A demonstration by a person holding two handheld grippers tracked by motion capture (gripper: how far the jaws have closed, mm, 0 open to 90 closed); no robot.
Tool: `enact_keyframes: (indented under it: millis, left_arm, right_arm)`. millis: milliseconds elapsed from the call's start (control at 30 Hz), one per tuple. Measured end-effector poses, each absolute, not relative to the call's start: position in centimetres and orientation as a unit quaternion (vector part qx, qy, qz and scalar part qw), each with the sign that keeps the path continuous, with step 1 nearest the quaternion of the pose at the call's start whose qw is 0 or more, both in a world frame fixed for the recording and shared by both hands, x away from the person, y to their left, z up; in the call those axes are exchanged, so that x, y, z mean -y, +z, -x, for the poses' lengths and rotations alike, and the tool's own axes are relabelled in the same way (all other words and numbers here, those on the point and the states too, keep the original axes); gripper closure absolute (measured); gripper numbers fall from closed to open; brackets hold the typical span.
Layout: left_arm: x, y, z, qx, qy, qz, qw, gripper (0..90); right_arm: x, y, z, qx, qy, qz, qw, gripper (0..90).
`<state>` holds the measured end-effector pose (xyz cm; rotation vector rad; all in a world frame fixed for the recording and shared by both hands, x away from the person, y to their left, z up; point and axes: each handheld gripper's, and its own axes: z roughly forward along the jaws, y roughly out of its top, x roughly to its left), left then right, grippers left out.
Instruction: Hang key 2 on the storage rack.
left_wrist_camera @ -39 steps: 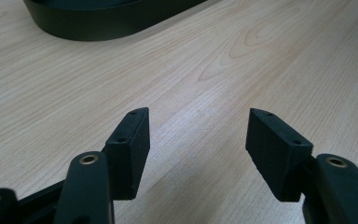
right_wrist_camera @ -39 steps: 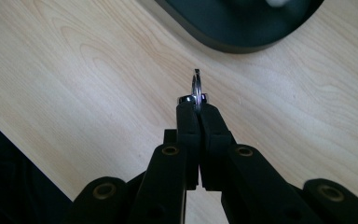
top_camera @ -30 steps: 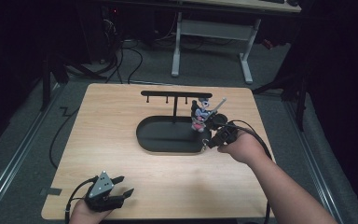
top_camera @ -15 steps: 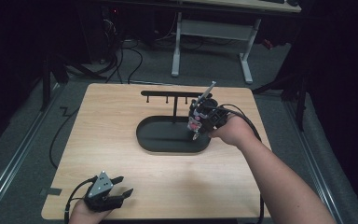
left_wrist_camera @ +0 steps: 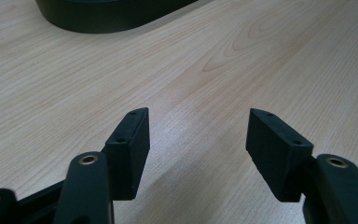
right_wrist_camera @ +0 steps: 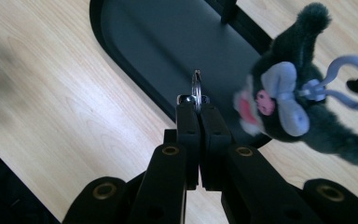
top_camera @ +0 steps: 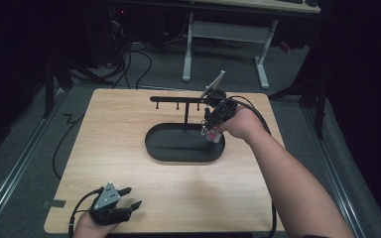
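My right gripper [top_camera: 208,128] is shut on a metal key ring [right_wrist_camera: 196,88], and a dark plush toy [right_wrist_camera: 284,107] with a pink face and a lilac bow hangs from that ring. In the high view the plush toy [top_camera: 211,136] dangles over the right end of the black oval base [top_camera: 178,148], just below the stand's hook bar [top_camera: 176,99]. Beneath my right gripper [right_wrist_camera: 198,109] lies the oval base [right_wrist_camera: 158,46]. At the table's front left corner my left gripper [top_camera: 131,197] rests with jaws apart. Bare wood lies between the spread jaws of my left gripper [left_wrist_camera: 198,135].
The stand sits mid-table on a light wooden table [top_camera: 119,129]. A curved edge of the black base [left_wrist_camera: 112,16] lies far ahead of the left gripper. Cables [top_camera: 59,148] trail off the table's left side, and a white desk frame [top_camera: 228,34] stands behind.
My right gripper has lifted the plush toy and carried it farther away and slightly left, toward the hook bar. The left gripper has stayed put.
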<state>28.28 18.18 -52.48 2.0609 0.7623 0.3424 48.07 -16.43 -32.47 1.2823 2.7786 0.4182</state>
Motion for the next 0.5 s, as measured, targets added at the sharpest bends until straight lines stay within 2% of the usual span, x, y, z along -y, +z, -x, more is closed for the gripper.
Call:
enact_keyframes:
  millis: [500]
  left_arm:
    - [-18.3,-52.5,-28.3,-0.31,0.137,-0.83,0.443,40.3]
  right_arm:
    - [15.2,-32.0,-50.6,-0.899,0.14,-0.413,0.038,89.2]
